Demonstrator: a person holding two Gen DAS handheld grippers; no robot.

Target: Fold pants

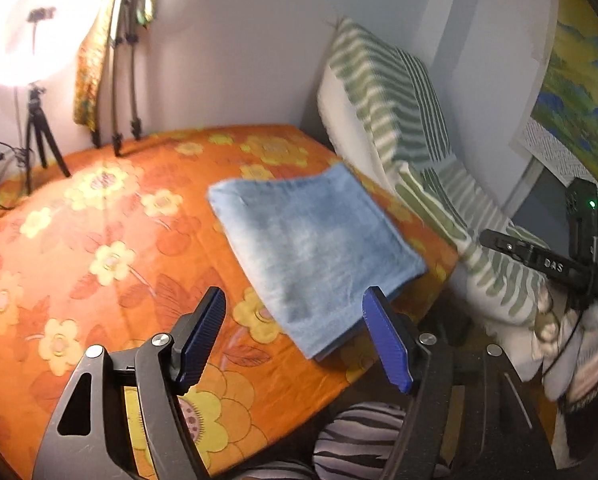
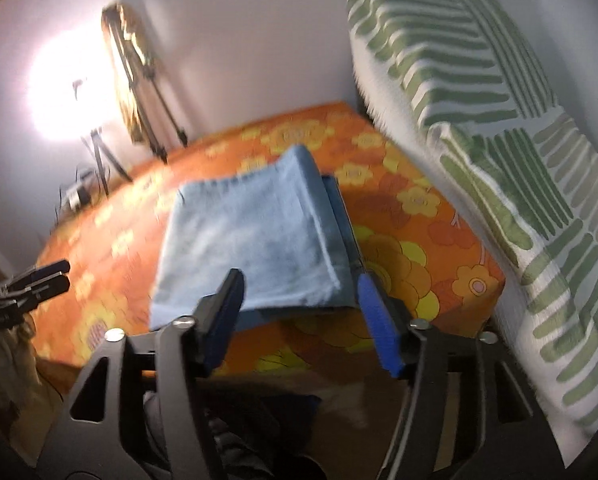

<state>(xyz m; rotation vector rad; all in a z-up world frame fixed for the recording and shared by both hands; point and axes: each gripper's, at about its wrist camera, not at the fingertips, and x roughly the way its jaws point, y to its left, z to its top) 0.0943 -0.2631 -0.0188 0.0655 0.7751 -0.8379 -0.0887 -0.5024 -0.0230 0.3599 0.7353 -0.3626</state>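
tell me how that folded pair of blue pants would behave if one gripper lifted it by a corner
The folded blue pants are soft layered cloth, so they would likely sag and unfold. Its edges lie stacked loose on the orange bedspread, so pushing may slide the layers apart.

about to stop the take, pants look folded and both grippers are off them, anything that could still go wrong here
1. The pants lie close to the bed's near edge; a nudge could perhaps slide them off.
2. The right gripper is open with its fingers right by the near fold; it might snag a layer when pulled away.
3. In the right wrist view a darker lower layer sticks out on the right side, so the stack may be uneven and could loosen.
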